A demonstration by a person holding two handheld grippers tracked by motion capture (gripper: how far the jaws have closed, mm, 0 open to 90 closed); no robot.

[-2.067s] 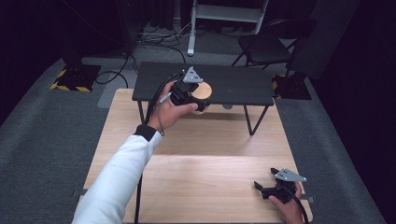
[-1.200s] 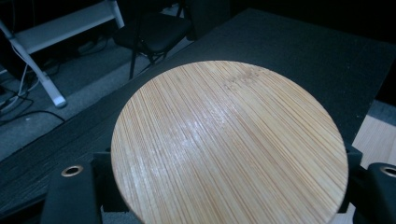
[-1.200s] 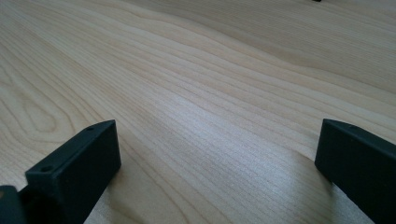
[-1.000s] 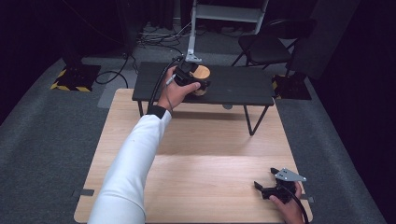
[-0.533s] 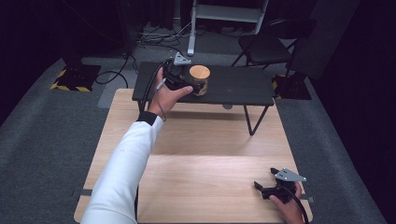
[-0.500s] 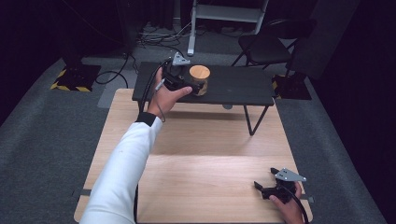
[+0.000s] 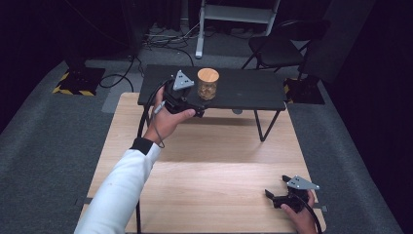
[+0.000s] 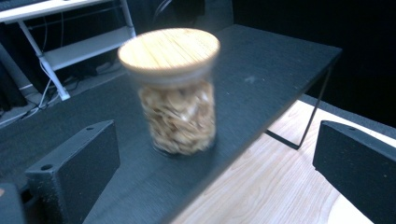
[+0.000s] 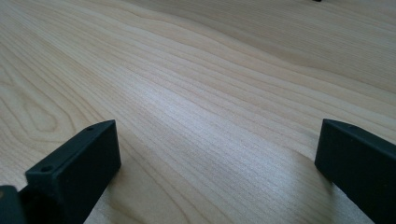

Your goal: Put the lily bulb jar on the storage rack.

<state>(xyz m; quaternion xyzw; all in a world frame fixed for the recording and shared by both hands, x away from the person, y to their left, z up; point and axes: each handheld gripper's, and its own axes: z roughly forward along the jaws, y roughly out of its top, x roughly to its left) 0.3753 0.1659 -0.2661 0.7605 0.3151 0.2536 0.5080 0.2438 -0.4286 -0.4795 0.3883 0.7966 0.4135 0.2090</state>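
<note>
- One jar point(image 7: 207, 84) stands upright on the black worktop point(image 7: 243, 90), just ahead of the left claw point(image 8: 205, 182) and clear of it; its jaws are spread wide and have just been opening, with nothing pressed between them.
- Seen from the high view, the left claw point(image 7: 197, 105) sits at the near edge of that dark worktop, the jar a little beyond and to the side of its tips.
- Glass walls, I would judge: stiff, smooth and rather slippery, and liable to crack if knocked over or dropped on the hard top.
- Filled nearly to the lid with pale, flaky pieces, it probably carries moderate weight, low enough not to tip easily.
- Best hold, to my eye, is across the straight glass body around the middle, below the lid; the wooden lid point(image 8: 169, 48) may only sit loosely, so lifting by it looks risky.
- Looks: a short, clear cylinder, with a flat round lid of light wood slightly wider than the glass, and tan contents showing through.
- Right claw point(image 7: 285, 195) rests low on the pale wooden worktop point(image 7: 219, 170), well apart from the jar, its jaws spread over bare wood with nothing between them.
</note>
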